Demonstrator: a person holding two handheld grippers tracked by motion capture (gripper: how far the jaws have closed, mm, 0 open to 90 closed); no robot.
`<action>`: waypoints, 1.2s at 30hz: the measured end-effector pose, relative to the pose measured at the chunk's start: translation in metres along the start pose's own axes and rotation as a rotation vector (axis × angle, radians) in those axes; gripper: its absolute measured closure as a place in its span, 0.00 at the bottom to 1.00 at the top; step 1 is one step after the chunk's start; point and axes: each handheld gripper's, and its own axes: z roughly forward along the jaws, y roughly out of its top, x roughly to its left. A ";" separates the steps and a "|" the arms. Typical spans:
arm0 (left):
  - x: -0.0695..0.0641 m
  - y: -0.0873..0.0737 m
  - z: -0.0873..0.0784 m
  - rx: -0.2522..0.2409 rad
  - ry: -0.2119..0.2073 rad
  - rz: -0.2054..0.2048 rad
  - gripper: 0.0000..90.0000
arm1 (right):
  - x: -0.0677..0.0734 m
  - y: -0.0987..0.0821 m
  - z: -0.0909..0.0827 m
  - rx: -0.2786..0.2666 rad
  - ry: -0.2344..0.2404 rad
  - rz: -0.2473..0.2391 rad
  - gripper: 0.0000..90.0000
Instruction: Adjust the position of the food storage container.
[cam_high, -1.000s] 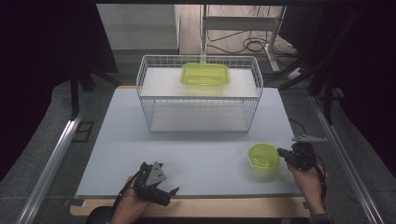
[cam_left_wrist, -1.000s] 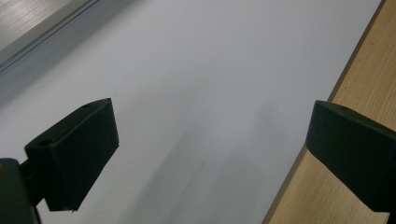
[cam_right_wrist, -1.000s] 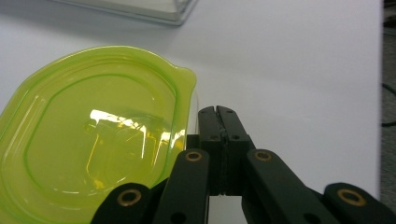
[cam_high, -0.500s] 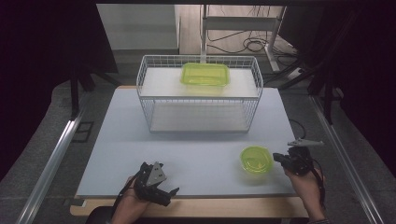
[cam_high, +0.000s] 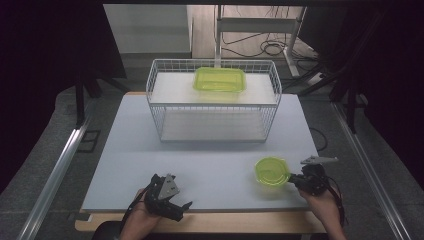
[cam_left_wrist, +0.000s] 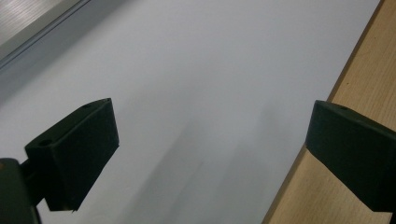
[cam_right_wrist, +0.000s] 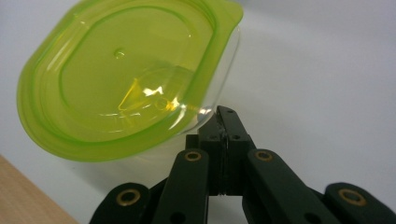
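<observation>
So my right gripper (cam_high: 290, 178) is clamped tight on the edge of the small round green container (cam_high: 272, 171), jaws pinched all the way together on its rim. In the right gripper view the container (cam_right_wrist: 126, 79) sits tipped, green lid facing the camera, with the clear bowl part underneath. It's over the desk (cam_high: 210, 150) near the front right corner, just in from the front edge.

My left gripper (cam_high: 172, 205) is down at the front edge of the desk, left of the middle, jaws spread wide with nothing between them, just bare white desk top (cam_left_wrist: 196, 84) and the wooden lip.

At the back edge there's a white wire basket (cam_high: 213, 102), and a bigger rectangular green container (cam_high: 220, 79) sits inside it on the upper shelf, toward the right.
</observation>
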 end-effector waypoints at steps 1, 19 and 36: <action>0.000 0.000 0.000 0.000 0.000 0.001 0.03 | 0.001 0.000 0.001 0.002 0.005 -0.002 0.98; -0.002 0.000 0.002 0.010 0.000 0.008 0.03 | 0.032 0.018 0.032 -0.013 0.128 -0.055 0.98; -0.001 0.000 0.002 0.015 0.003 0.011 0.03 | 0.061 0.042 0.067 -0.018 0.230 -0.106 0.98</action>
